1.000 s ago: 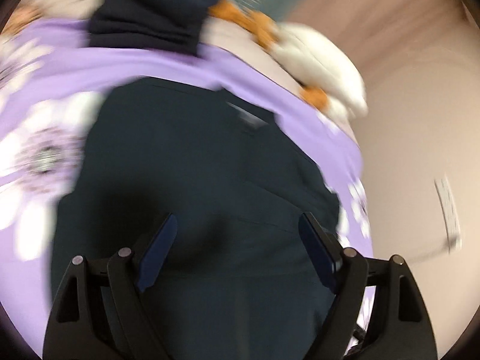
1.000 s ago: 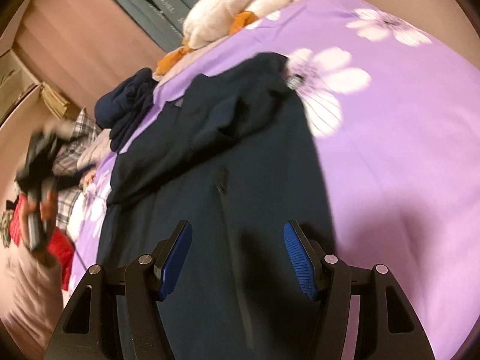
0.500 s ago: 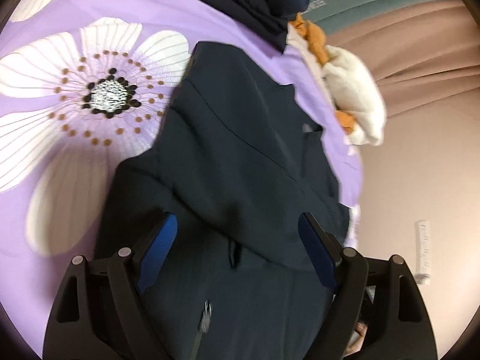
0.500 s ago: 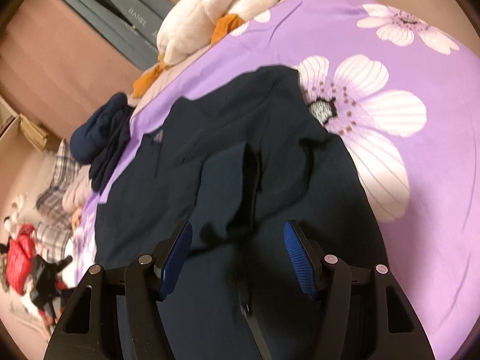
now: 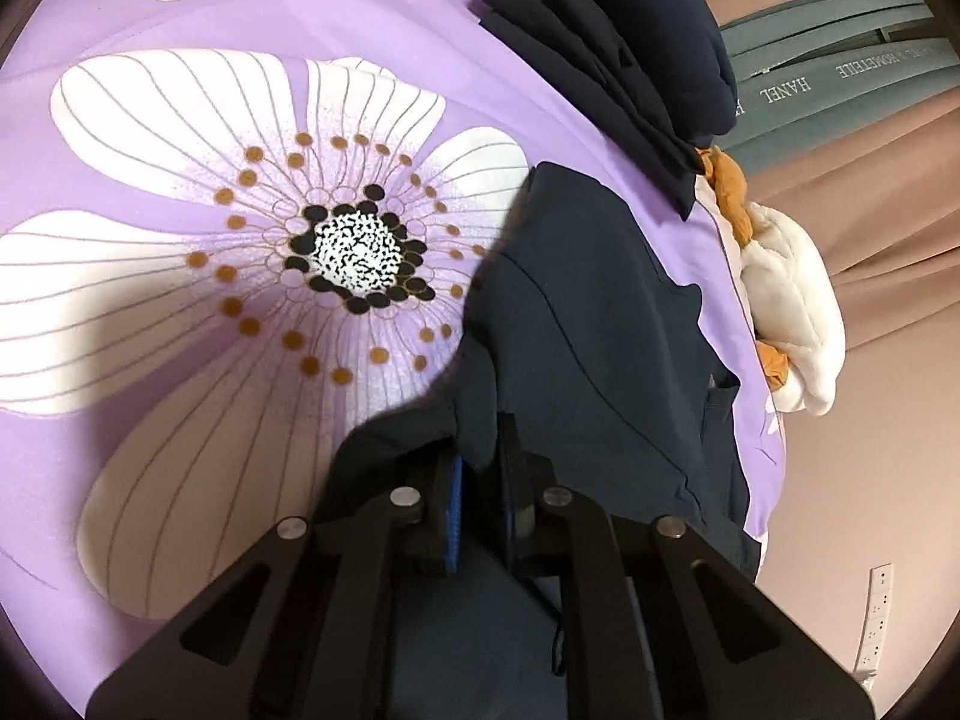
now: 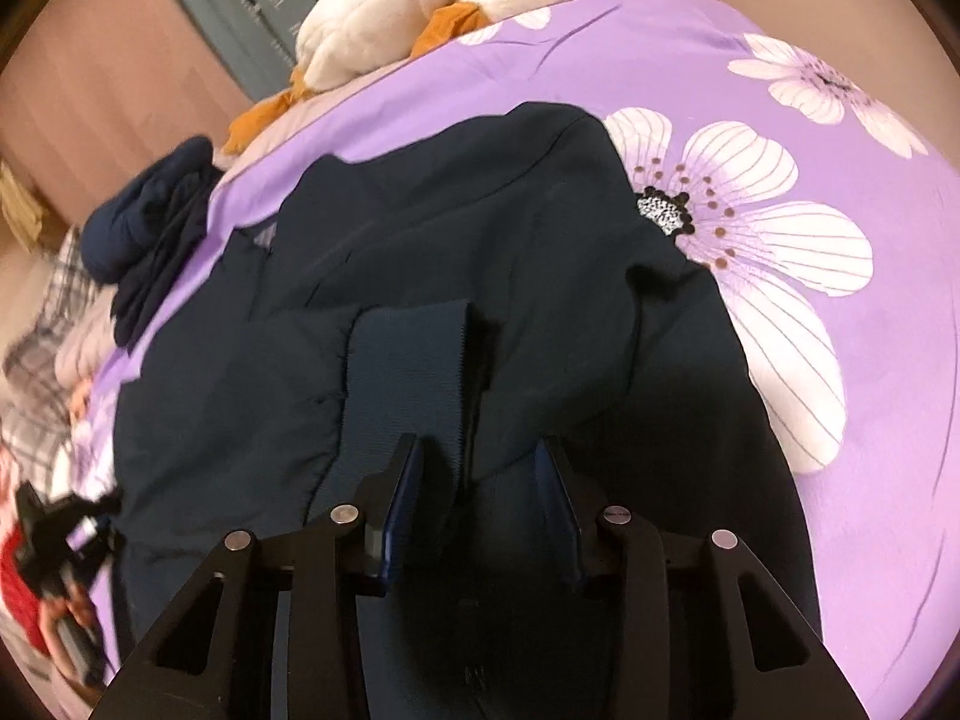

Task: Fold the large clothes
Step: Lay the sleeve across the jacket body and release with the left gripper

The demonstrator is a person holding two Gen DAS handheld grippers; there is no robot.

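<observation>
The left tool (image 5: 480, 498) is matte black plastic: two flat arms, each a pair of angled links with triangular cut-outs, joined by round silver pins. Its fingers carry ribbed bright-blue pads (image 5: 454, 510) on their inner faces. The right tool (image 6: 480, 510) has the same build, with black links, four silver pins in a row and dark-blue pads (image 6: 399, 504). At nine o'clock in the right wrist view a bare hand (image 6: 75, 606) shows, blurred.

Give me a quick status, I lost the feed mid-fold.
Left hand-held gripper shut on dark jacket edge. Right hand-held gripper open over the ribbed cuff. Folded navy pile and plush toy lie beyond, apart.
</observation>
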